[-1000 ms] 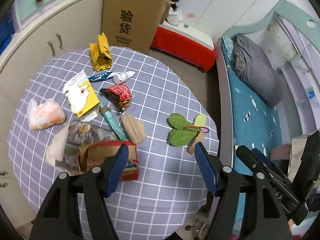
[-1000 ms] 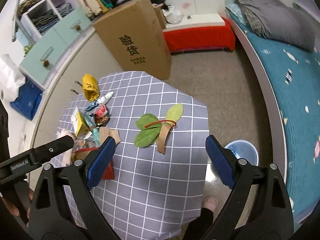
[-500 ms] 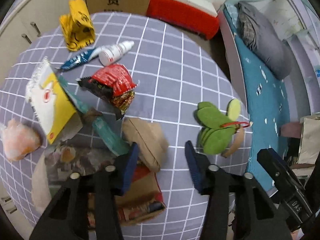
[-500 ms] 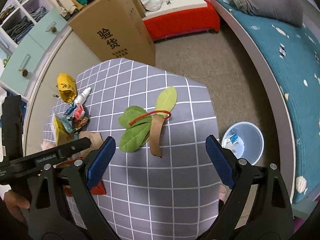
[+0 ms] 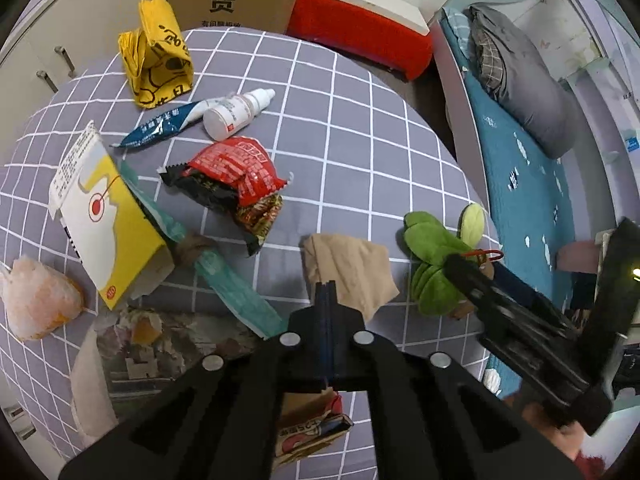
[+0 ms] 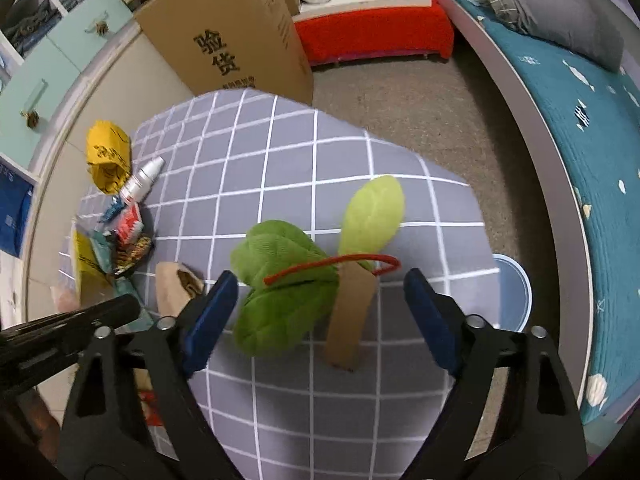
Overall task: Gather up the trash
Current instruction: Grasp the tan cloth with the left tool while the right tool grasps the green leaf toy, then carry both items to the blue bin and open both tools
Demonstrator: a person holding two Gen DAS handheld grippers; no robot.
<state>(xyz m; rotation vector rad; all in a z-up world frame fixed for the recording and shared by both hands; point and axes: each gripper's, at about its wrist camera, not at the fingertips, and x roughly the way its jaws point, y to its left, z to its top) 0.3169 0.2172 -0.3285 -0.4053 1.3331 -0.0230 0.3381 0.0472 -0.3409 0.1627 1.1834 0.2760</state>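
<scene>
- Scattered across the checked tabletop (image 5: 360, 128): yellow bag (image 5: 158, 54), white bottle (image 5: 236, 114), red wrapper (image 5: 234, 172).
- Left claw (image 5: 326, 300) steeply down, clamped together at crumpled brown paper (image 5: 352, 272).
- Right claw (image 6: 316, 312) closing, straddling green leaves (image 6: 288, 284) untouched.

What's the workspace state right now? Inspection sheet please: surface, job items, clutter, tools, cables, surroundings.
Surface: table under a grey checked cloth.
Job's things: yellow bag, white bottle, blue sachet, red snack wrapper, yellow-white box, teal wrapper, tan crumpled paper, orange-white bag, green leaves with a red band and card tag.
Clutter: torn cartons by the near edge.
Tools: left tool shut, tips at the tan paper, grip unclear; right tool closing, straddling the leaves, pads not yet touching.
Cables: nothing seen.
Surroundings: cardboard box, red bench, bed, blue bin on the floor.
</scene>
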